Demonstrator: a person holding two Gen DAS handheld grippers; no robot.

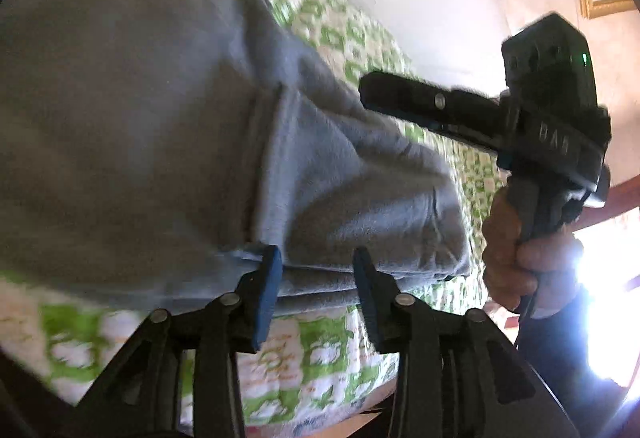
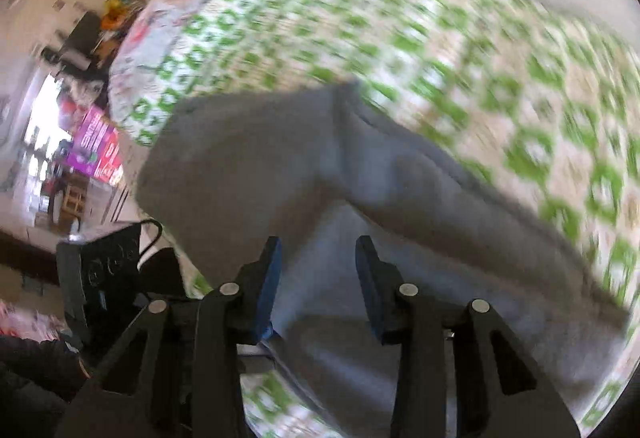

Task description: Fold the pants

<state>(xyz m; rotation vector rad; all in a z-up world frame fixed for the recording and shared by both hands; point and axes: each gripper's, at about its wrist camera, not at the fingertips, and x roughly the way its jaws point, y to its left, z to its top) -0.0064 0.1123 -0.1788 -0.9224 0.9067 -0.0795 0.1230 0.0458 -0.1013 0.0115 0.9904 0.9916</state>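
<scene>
Grey pants [image 1: 168, 142] on green-patterned bedspread [image 1: 320, 350], right gripper [image 1: 394, 98] marked "DAS"

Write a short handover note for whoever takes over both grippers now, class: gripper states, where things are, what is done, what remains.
Left gripper: jaws open, nothing clamped, at the near edge of the folded grey fleece pants.
Right gripper: jaws open over the pants, empty.
Pants lie on the green-and-white patterned bedspread, already in stacked layers.
Left: check whether another fold is needed, then tidy the edges.
</scene>
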